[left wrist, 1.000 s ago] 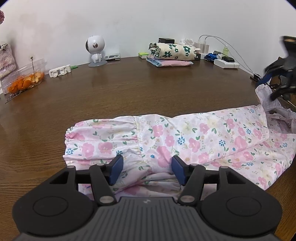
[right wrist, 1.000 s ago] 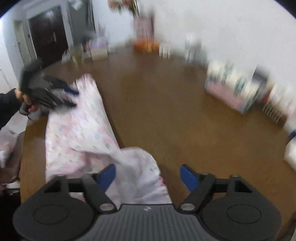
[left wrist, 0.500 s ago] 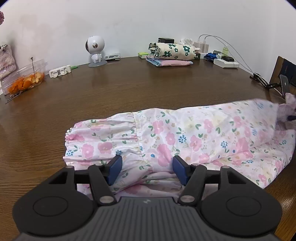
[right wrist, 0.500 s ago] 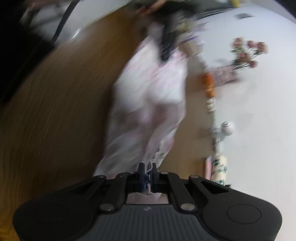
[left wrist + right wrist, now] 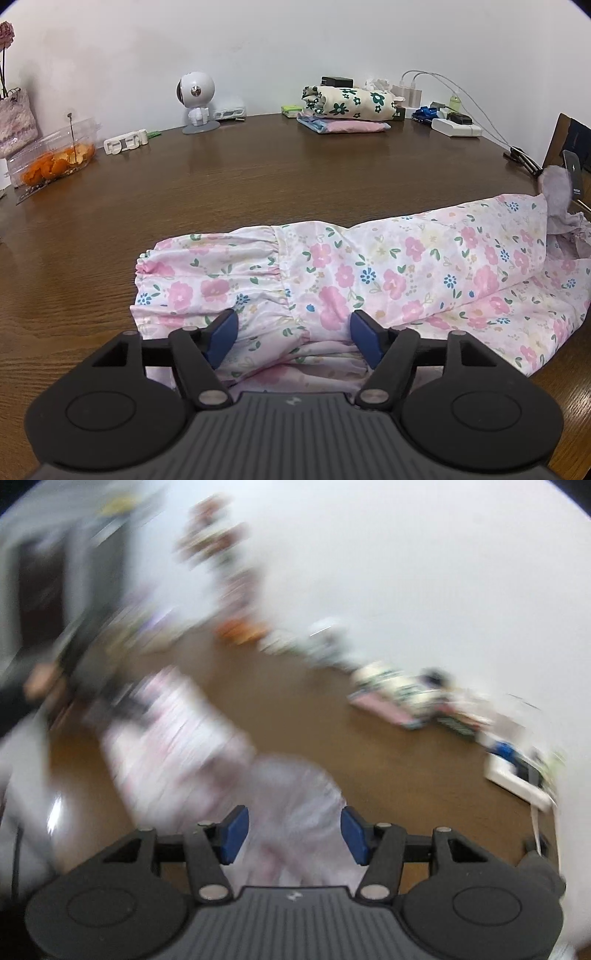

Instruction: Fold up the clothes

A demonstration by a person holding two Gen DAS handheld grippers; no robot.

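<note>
My left claw point(image 5: 291, 334) and right claw point(image 5: 293, 829) are both opening, gripping nothing, over the floral dress point(image 5: 369, 273), which lies half-folded lengthwise on the desk point(image 5: 258, 173); crosswise folds remain, I'd say.

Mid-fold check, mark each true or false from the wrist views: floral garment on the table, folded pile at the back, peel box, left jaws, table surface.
1. The pink floral garment lies on the wooden table. True.
2. A folded clothes stack sits near the wall. True.
3. The clear box of orange peel sits on the garment. False: it stands apart, far left.
4. The left gripper has its jaws clamped shut on fabric. False: they are opening, pads apart over the cloth.
5. The table is glass. False: brown wood.
</note>
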